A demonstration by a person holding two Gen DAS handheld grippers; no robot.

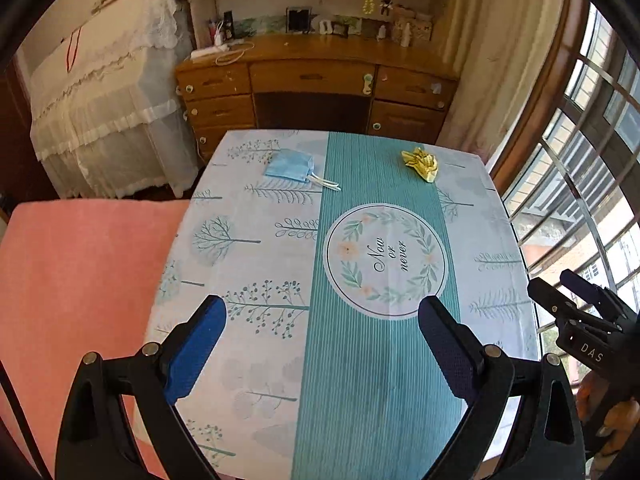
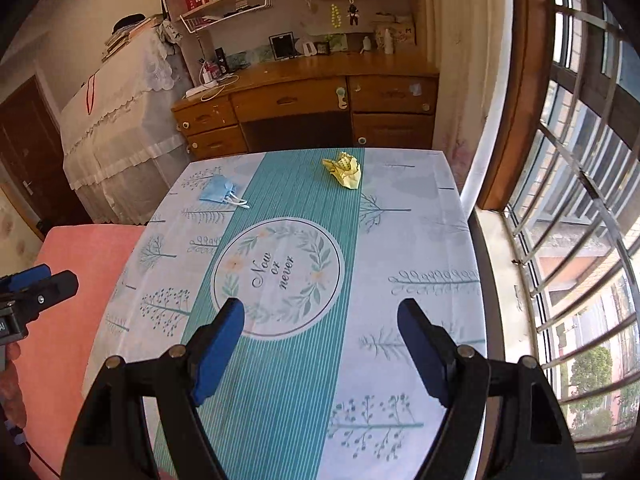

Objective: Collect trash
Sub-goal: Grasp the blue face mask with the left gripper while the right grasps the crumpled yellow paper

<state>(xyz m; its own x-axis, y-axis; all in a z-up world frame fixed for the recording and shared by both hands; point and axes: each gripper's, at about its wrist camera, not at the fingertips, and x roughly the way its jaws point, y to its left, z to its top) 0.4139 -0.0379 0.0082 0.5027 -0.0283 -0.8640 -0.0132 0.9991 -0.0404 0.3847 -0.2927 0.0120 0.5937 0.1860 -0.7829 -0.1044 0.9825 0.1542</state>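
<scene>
On your far left stands a piece of furniture under a white lace cover (image 1: 100,92), thin and half transparent, with frilled edges. Below it, just beside the table, lies a pink surface (image 1: 76,280) with a soft, towel-like texture. Your left gripper (image 1: 322,308) hangs over the near part of the table, and its jaws stand wide apart with nothing between them. Its pads (image 1: 196,348) are blue, flat and finely dotted, fixed on black plastic arms.

The table carries a smooth tablecloth (image 1: 256,360), pale with printed trees, a ribbed teal band down the middle and a round wreath with the words "Now or never". At the far side of the table, on the pale part left of the band, lies the blue face mask (image 1: 289,169), folded and soft, with white ear loops reaching onto the teal band. Further right, at the right edge of the band, lies the crumpled yellow paper (image 1: 421,163), an irregular wrinkled lump. The two pieces are well apart from each other and far from both grippers.

Behind the table stands a wooden desk (image 2: 304,92) with drawers and a glossy top. Your right gripper (image 2: 320,312) also hovers over the near half of the cloth, with its jaws held apart and empty. On your far right is a window with metal bars (image 2: 580,184).
</scene>
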